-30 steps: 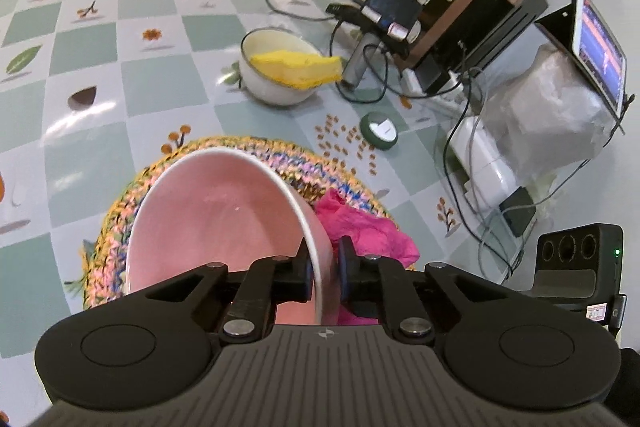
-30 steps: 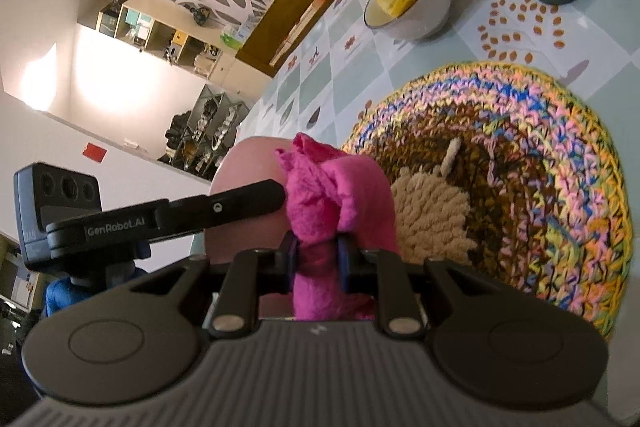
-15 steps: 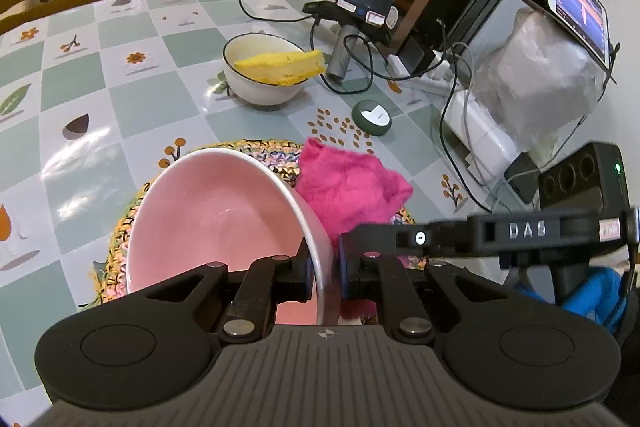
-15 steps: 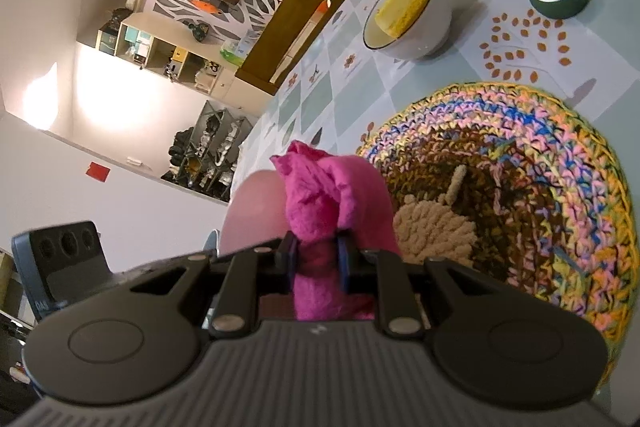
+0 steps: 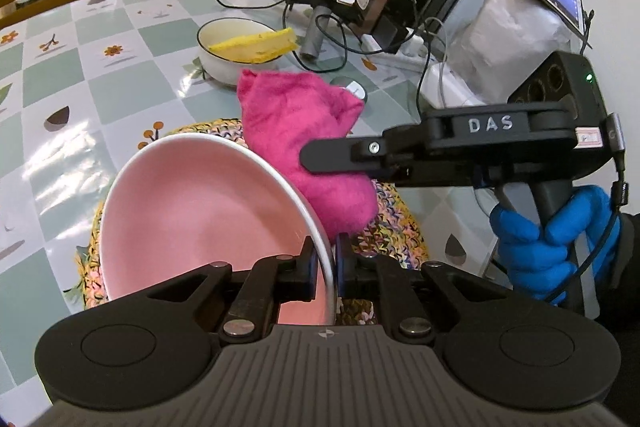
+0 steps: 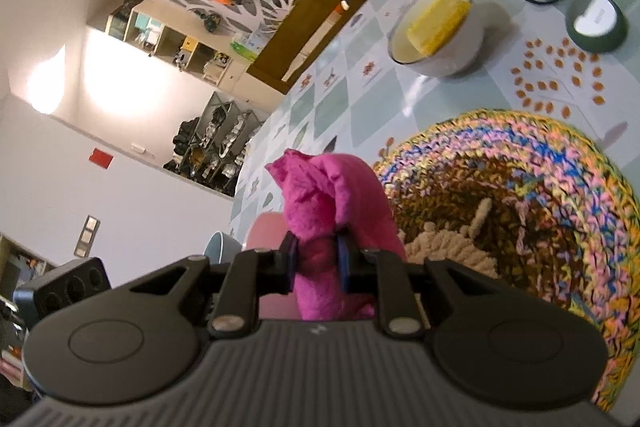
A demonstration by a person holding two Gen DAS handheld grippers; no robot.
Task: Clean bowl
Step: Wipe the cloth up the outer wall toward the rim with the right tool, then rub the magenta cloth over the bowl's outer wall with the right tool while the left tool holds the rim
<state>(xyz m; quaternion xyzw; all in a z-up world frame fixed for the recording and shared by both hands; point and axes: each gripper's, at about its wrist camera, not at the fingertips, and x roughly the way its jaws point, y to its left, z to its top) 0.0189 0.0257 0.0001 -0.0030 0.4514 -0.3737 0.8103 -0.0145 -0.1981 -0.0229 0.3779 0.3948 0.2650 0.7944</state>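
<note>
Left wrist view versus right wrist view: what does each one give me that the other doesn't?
Only the left wrist view shows the left gripper clamped on the pink bowl rim, the bowl's inside and the blue-gloved hand. Only the right wrist view shows the right gripper shut on the pink cloth, and the mat's beige centre. Both show cloth, crocheted mat and sponge bowl.

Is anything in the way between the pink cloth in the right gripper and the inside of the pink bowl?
Nothing visible. The left gripper holds the pink bowl tilted by its rim above the woven mat. The right gripper holds the pink cloth just outside that rim; only the rim itself separates it from the bare interior.
</note>
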